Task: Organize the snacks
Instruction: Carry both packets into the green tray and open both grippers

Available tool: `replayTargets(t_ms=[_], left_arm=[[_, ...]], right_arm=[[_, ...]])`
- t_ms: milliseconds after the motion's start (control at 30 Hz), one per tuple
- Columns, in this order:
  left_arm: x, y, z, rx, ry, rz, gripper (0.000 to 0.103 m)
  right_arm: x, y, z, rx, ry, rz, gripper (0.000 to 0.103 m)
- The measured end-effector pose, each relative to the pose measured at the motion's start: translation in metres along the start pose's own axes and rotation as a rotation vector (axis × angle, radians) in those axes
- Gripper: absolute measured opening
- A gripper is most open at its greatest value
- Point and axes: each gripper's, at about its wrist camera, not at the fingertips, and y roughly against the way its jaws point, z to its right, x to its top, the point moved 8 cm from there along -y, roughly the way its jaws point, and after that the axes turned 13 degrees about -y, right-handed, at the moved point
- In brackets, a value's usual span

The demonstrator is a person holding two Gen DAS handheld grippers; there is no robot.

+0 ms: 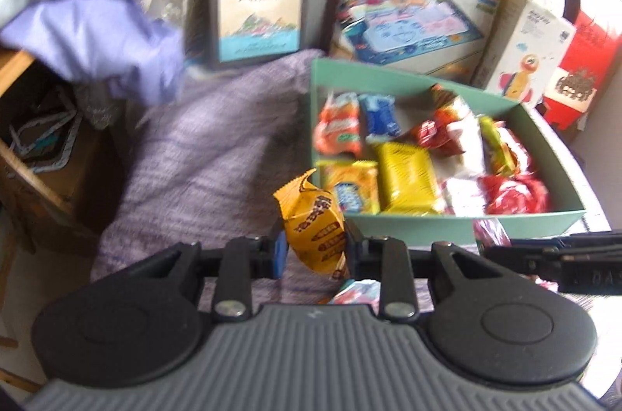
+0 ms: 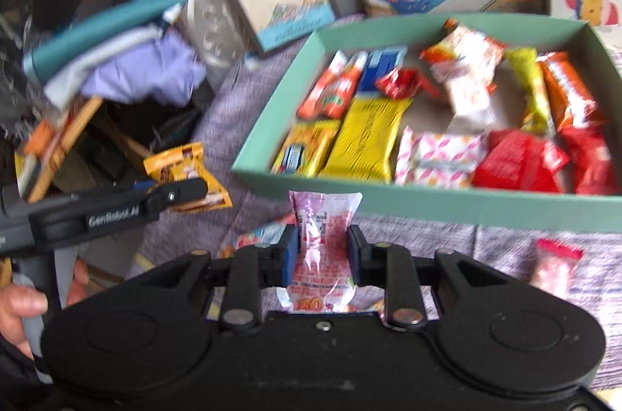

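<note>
A shallow green box [image 1: 466,228] holding several wrapped snacks rests on a purple cloth [image 1: 202,154], and the right wrist view shows its front wall [image 2: 427,208]. My left gripper [image 1: 315,243] is shut on an orange-yellow snack packet [image 1: 311,216], lifted off the cloth just left of the box's near corner. In the right wrist view the same gripper [image 2: 182,193] and packet [image 2: 182,162] appear at the left. My right gripper [image 2: 322,247] is shut on a pink-and-white packet [image 2: 322,216], raised in front of the box's front wall.
Loose snacks lie on the cloth: a pink-topped packet [image 2: 556,263] at the right and another [image 2: 260,236] under my right gripper. Behind the box stand a framed box [image 1: 256,6], a toy box [image 1: 412,18] and a white carton [image 1: 532,49]. Folded clothes [image 1: 77,14] overhang at left. A hand [image 2: 23,306] holds the left gripper.
</note>
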Motion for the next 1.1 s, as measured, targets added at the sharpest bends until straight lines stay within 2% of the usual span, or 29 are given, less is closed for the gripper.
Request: replayTargets(t_ms=[300,600,800,1033,1067,1100], left_arm=[[0.038,-0.016,0.047,-0.045,-0.085,0.006,0.029],[0.103,-0.078,0.078,-0.079,-0.114,-0.013,0.029],[0.143,-0.121,0.092,-0.102,-0.119,-0.022,0.029],[0.153,-0.160,0.099,-0.083,-0.141,-0.061,0.029],[0.154,-0.164,0.100,-0.077,-0.142,-0.063,0.030],[0.154,-0.167,0.100,-0.063,-0.141,-0.066,0.036]], right_arm=[[0.042,0.021,0.032,-0.005,-0.067,0.095,0.026],[0.107,0.022,0.087,-0.073,-0.153,0.185,0.026],[0.138,0.002,0.117,-0.093,-0.215,0.170,0.026],[0.144,-0.024,0.132,-0.111,-0.235,0.139,0.026],[0.145,-0.027,0.132,-0.113,-0.236,0.137,0.027],[0.146,-0.029,0.132,-0.109,-0.241,0.133,0.032]])
